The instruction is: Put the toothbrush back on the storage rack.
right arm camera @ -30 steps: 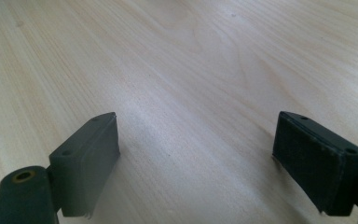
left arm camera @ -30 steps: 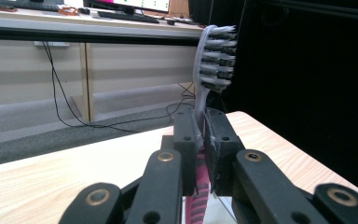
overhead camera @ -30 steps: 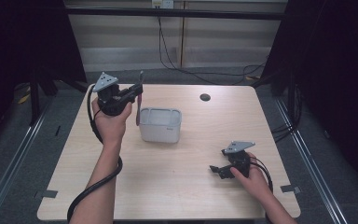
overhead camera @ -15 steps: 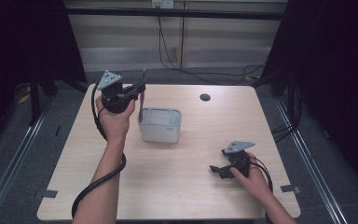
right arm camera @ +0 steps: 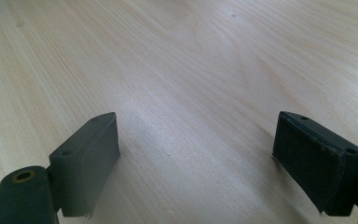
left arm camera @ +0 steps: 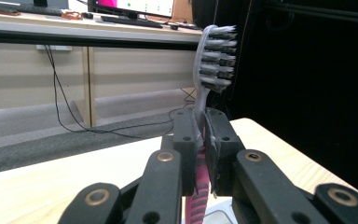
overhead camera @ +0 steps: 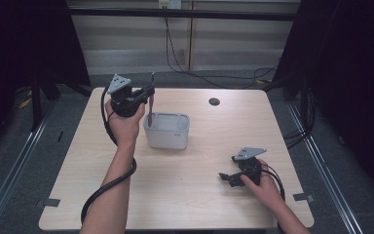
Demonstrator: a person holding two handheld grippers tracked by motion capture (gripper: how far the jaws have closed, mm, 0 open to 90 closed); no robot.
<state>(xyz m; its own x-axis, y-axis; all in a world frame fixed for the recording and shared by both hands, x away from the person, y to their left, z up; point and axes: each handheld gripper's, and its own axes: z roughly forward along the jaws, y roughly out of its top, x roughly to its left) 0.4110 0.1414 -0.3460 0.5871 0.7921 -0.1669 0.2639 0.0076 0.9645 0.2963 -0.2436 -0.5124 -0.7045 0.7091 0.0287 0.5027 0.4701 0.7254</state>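
Since the earlier frames the left hand has drifted a little toward the far edge of the table and the toothbrush has swung from leaning to nearly upright; the right hand has kept its place.

The left gripper is clamped on the toothbrush at its neck, pads pinching the handle from both sides. In the left gripper view the toothbrush stands with its long axis vertical, bristle head up above the jaws and the pink grip end hanging below them. Just beneath and slightly toward the table's right edge sits the white container, so the pink end hangs at its near-left rim; the coming move likely turns on lowering straight down along that axis. The left hand is far nearer the container than the right gripper, which rests well apart by the near right corner of the table.

The high view gives the brush's place against the container's rim; the left gripper view gives the bristles and the pinch itself. The right gripper view shows its jaws spread wide over bare wood, nothing between them.
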